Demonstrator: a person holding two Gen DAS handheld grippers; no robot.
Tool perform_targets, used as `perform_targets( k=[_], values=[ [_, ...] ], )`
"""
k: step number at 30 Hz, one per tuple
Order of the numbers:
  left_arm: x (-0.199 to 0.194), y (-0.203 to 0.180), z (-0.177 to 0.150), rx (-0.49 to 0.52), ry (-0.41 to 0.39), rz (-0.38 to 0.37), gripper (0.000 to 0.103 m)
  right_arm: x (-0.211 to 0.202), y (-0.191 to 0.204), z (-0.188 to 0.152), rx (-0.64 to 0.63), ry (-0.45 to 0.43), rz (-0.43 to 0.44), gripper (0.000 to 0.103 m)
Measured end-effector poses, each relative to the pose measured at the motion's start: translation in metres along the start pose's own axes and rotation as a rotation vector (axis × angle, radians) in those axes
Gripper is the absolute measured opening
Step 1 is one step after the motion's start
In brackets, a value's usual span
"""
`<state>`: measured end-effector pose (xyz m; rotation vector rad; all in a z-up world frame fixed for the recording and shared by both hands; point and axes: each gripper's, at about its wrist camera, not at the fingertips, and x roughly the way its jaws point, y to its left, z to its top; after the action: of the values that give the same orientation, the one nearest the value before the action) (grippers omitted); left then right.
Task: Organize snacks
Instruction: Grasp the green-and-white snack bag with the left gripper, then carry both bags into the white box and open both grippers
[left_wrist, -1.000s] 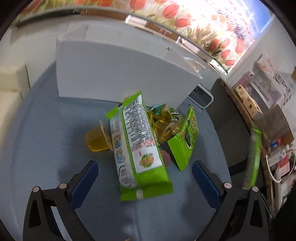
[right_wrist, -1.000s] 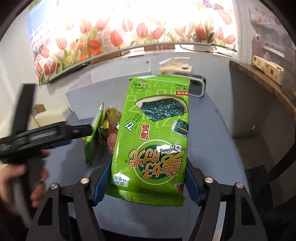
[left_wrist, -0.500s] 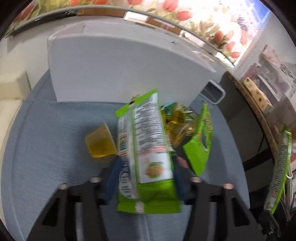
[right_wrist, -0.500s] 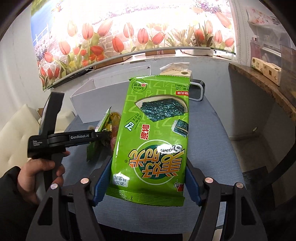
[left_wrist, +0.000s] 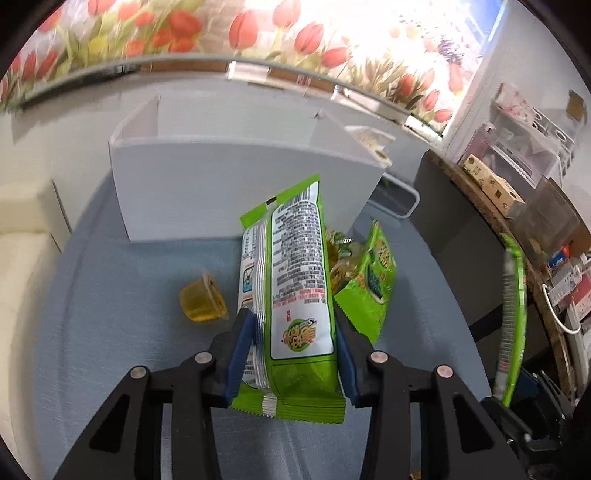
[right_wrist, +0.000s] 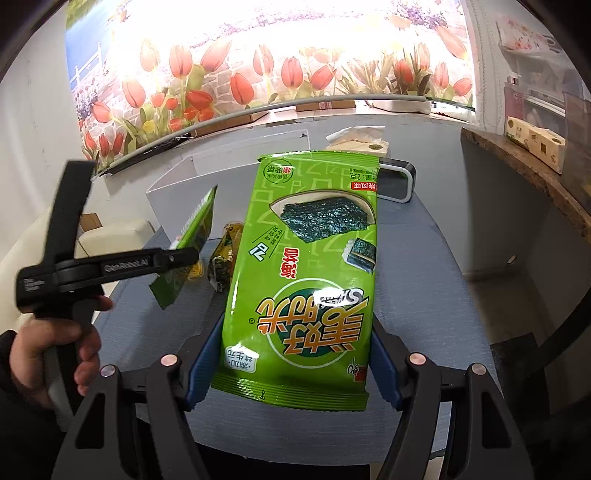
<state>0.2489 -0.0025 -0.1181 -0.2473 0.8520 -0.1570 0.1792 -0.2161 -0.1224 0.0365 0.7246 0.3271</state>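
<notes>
Two tongs each hold one green seaweed pack. The left tongs (left_wrist: 291, 354) are closed on a pack seen from its back side (left_wrist: 291, 295), with white printed panel; the blue pads (left_wrist: 240, 354) press its two long edges near the lower end, and the pack rises tilted above the blue tabletop (left_wrist: 110, 332). The right tongs (right_wrist: 291, 365) grip the front-side pack (right_wrist: 306, 266) in the same way, at its lower part. On the tabletop, a yellow jelly cup (left_wrist: 203, 299) lies just left of the left pack. A third green pack (left_wrist: 369, 291) and some small wrapped snacks (left_wrist: 341, 258) lie just right. The white box (left_wrist: 236, 188) stands at the far side.
</notes>
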Motion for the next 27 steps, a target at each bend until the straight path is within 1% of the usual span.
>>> perform_targets(
  k=[4, 7, 9, 12, 13, 19, 24, 27],
  values=[
    [-0.025, -0.008, 0.006, 0.029, -0.057, 0.004, 0.046, -0.006, 0.003, 0.003, -0.015, -0.018, 0.014, 0.075],
    [-0.05, -0.013, 0.009, 0.05, -0.117, 0.017, 0.046, -0.011, 0.007, 0.007, -0.023, -0.041, 0.022, 0.076],
    [-0.07, -0.017, 0.012, 0.059, -0.168, 0.018, 0.047, -0.015, 0.011, 0.013, -0.036, -0.06, 0.026, 0.076],
    [-0.095, -0.022, 0.013, 0.089, -0.232, 0.037, 0.047, -0.019, 0.018, 0.026, -0.052, -0.088, 0.031, 0.076],
    [-0.101, -0.024, 0.016, 0.095, -0.245, 0.038, 0.047, -0.02, 0.02, 0.03, -0.058, -0.098, 0.036, 0.076],
    [-0.118, -0.023, 0.025, 0.105, -0.281, 0.037, 0.047, -0.018, 0.035, 0.051, -0.095, -0.129, 0.055, 0.076],
    [-0.111, -0.016, 0.039, 0.11, -0.276, 0.053, 0.047, 0.001, 0.047, 0.066, -0.138, -0.12, 0.067, 0.076],
    [-0.099, -0.008, 0.059, 0.104, -0.275, 0.068, 0.047, 0.02, 0.051, 0.083, -0.151, -0.107, 0.08, 0.076]
  ],
)
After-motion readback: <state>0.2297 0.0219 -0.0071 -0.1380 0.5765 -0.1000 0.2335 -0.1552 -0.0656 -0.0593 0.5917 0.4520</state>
